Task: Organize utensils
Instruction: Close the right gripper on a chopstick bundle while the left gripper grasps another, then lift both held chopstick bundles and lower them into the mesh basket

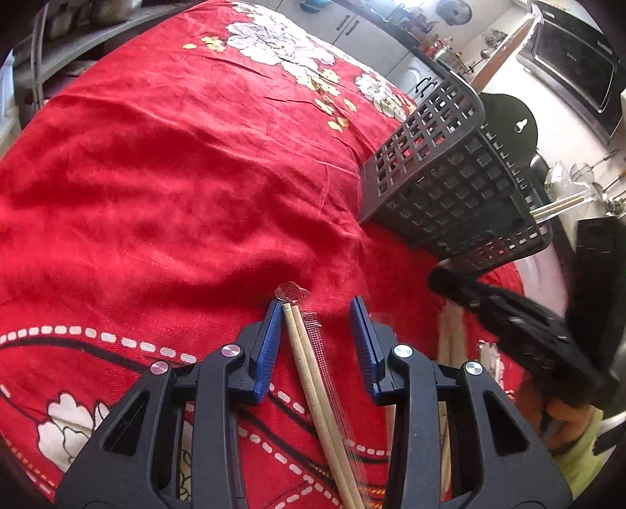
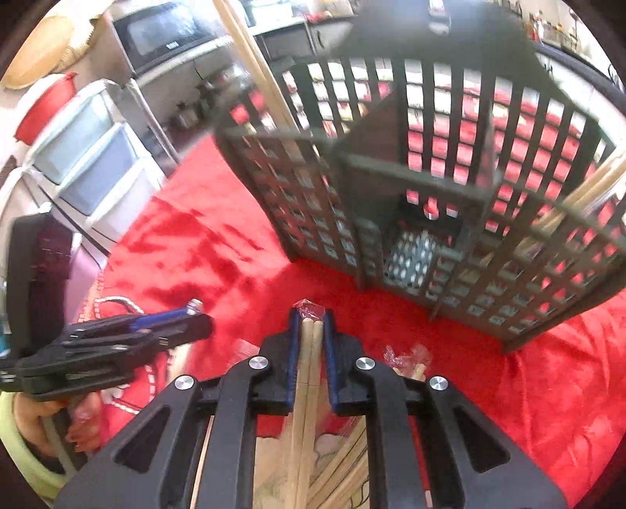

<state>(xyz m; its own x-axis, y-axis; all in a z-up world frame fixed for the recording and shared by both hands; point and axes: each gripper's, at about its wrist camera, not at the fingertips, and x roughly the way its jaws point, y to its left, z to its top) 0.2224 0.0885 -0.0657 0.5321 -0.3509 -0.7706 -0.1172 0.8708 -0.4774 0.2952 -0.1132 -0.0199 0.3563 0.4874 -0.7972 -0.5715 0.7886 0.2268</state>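
Observation:
A pair of wooden chopsticks in a clear wrapper lies on the red floral cloth between the blue pads of my left gripper. It rests close to the left pad, with a wide gap to the right pad, so the gripper is open. My right gripper is shut on another wrapped pair of chopsticks, just in front of the dark slotted utensil basket. Several chopsticks stand in the basket's compartments. More loose chopsticks lie under the right gripper.
The basket stands at the cloth's right side in the left wrist view. Beyond the table are a microwave, stacked plastic drawers and kitchen cabinets. A hand holds the left gripper.

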